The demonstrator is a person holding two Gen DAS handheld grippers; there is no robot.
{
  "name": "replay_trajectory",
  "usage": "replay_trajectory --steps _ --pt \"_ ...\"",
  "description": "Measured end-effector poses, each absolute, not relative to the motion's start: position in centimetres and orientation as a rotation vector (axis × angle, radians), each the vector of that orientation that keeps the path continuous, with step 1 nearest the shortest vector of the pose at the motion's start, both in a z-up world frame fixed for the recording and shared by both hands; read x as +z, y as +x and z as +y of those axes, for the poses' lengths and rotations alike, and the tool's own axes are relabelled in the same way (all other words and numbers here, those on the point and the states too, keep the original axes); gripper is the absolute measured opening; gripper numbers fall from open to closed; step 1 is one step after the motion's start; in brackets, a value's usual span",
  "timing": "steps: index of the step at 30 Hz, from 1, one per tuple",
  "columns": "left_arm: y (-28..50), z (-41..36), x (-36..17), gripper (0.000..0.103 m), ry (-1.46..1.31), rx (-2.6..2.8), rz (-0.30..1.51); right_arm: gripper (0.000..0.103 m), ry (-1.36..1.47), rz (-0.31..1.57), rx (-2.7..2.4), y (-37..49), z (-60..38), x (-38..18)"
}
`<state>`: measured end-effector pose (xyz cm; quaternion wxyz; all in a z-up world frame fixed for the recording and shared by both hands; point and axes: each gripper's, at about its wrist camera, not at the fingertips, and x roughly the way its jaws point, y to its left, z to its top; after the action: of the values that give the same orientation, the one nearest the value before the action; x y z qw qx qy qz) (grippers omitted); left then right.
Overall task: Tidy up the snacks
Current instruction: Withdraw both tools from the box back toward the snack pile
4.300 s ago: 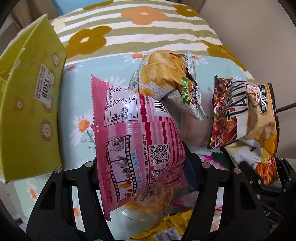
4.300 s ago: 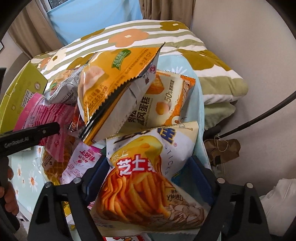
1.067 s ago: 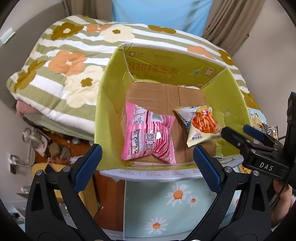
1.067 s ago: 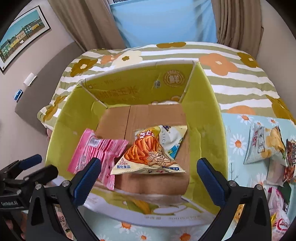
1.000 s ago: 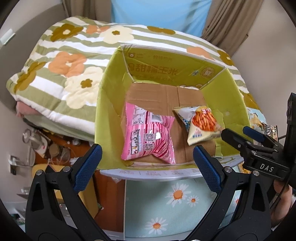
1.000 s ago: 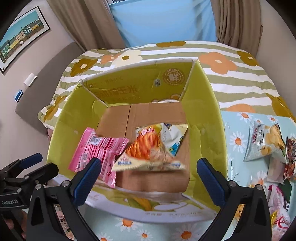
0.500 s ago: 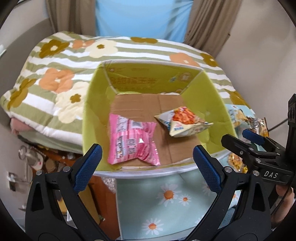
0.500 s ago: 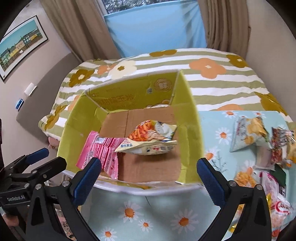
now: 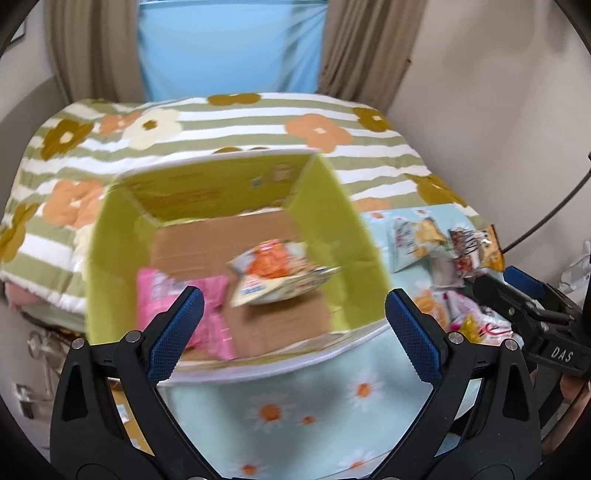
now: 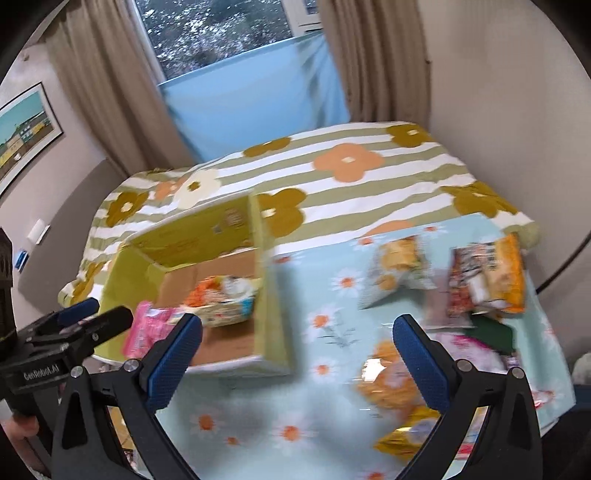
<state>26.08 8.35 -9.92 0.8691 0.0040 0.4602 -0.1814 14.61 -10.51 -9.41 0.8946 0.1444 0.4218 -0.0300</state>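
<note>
A yellow-green cardboard box [image 9: 332, 206] stands open on the daisy tablecloth [image 9: 314, 398]. Inside lie a pink snack bag [image 9: 218, 295] and an orange-and-white cheese stick bag [image 9: 277, 273]. The box also shows in the right wrist view [image 10: 266, 295], at the left. My left gripper [image 9: 291, 332] is open and empty in front of the box. My right gripper [image 10: 297, 354] is open and empty above the cloth, right of the box. Several loose snack bags lie at the right: a chip bag [image 10: 399, 273], a dark-and-yellow bag [image 10: 484, 277] and an orange bag [image 10: 388, 384].
A folded striped flower quilt [image 10: 351, 166] lies behind the box. Curtains and a window [image 10: 229, 33] are at the back. A black cable [image 9: 546, 210] runs along the right wall. The table's left edge drops to clutter on the floor [image 9: 37, 343].
Both grippers have pulled back from the box and swung right; more of the cloth and the loose bags is in view. Both bags stay in the box.
</note>
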Motion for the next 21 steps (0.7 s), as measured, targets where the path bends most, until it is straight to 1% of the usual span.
replay_trajectory --steps 6,14,21 --pt "26.1 0.4 -9.8 0.098 0.020 -0.432 0.977 0.103 0.304 0.873 -0.122 12.2 -17.7 -9.1" --pt "26.4 -10.7 -11.2 0.098 0.065 -0.459 1.019 0.103 0.280 0.886 -0.156 10.2 -26.2 -9.6" --pt "28.4 -17.8 -14.6 0.098 0.099 -0.431 1.088 0.103 0.335 0.903 -0.081 10.3 -31.3 -11.9"
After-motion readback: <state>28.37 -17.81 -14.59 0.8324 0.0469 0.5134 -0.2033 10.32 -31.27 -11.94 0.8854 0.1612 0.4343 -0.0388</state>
